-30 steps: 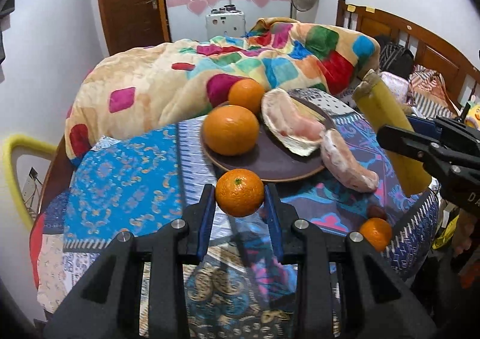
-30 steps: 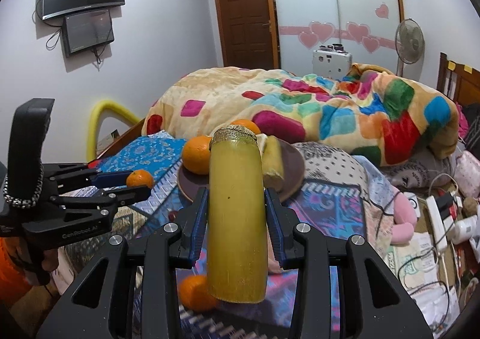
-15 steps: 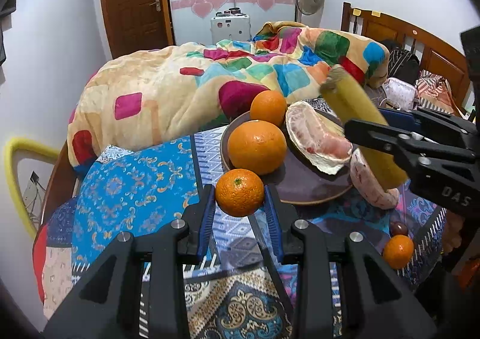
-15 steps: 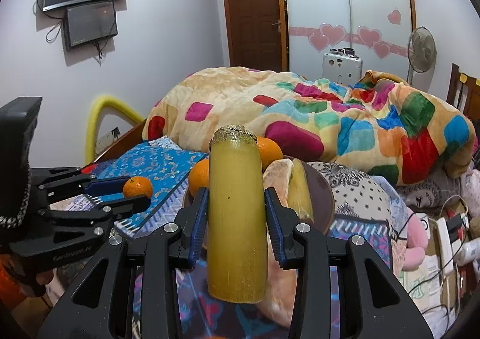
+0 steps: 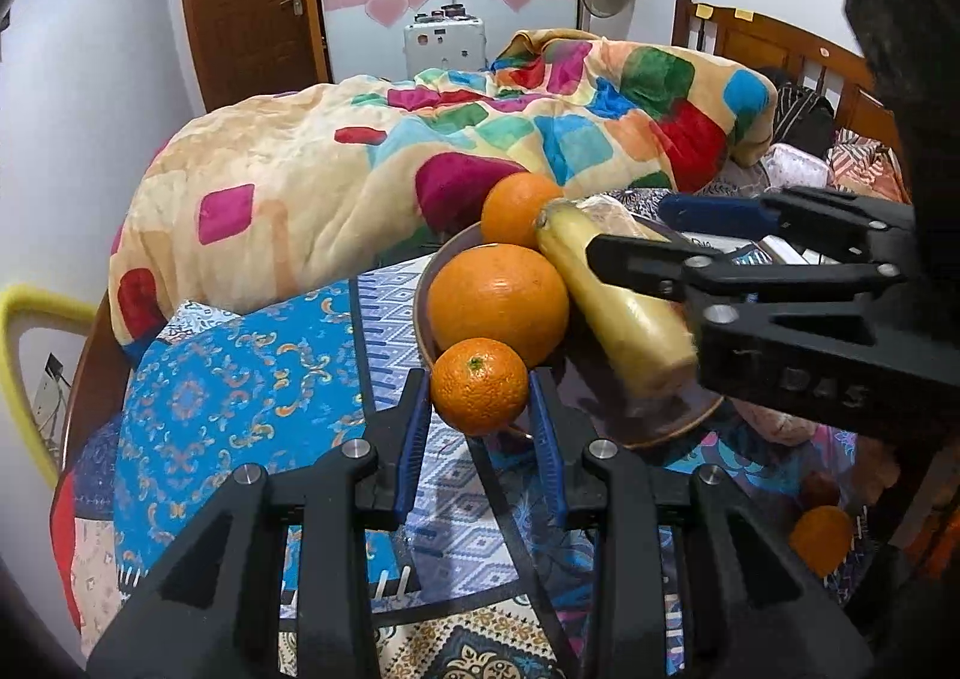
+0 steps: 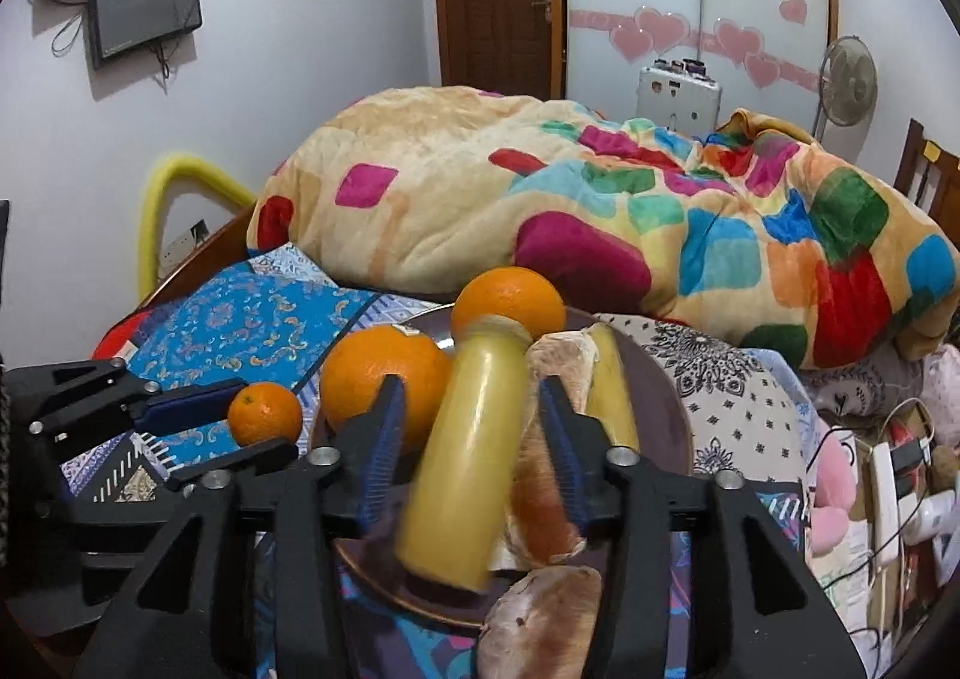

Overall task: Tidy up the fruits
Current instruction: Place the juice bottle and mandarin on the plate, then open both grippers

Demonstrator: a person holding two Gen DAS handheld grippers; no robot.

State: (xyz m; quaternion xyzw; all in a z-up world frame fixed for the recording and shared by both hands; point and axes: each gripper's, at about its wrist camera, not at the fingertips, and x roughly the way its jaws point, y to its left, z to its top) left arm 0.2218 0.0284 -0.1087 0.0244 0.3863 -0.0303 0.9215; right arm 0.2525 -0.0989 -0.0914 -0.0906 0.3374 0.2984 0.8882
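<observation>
Right gripper over the brown plate: its jaws have just been opening, and the yellow stalk that they clasped a second ago now lies loose between them, a gap showing on either side. The stalk is blurred and leans with its upper end against the far orange at the plate's back, its lower end near the plate's front rim; judged from this, it is being let go onto the plate. A second yellow piece and a pale peeled fruit segment already lie on the plate to the right of the stalk, and a large orange sits at the plate's left edge.

Left gripper: jaws clenched on a small orange, held just at the plate's near-left rim, closer to the plate than a second ago. It is likely the next fruit due on the plate. Another small orange waits well off the plate on the patterned cloth
</observation>
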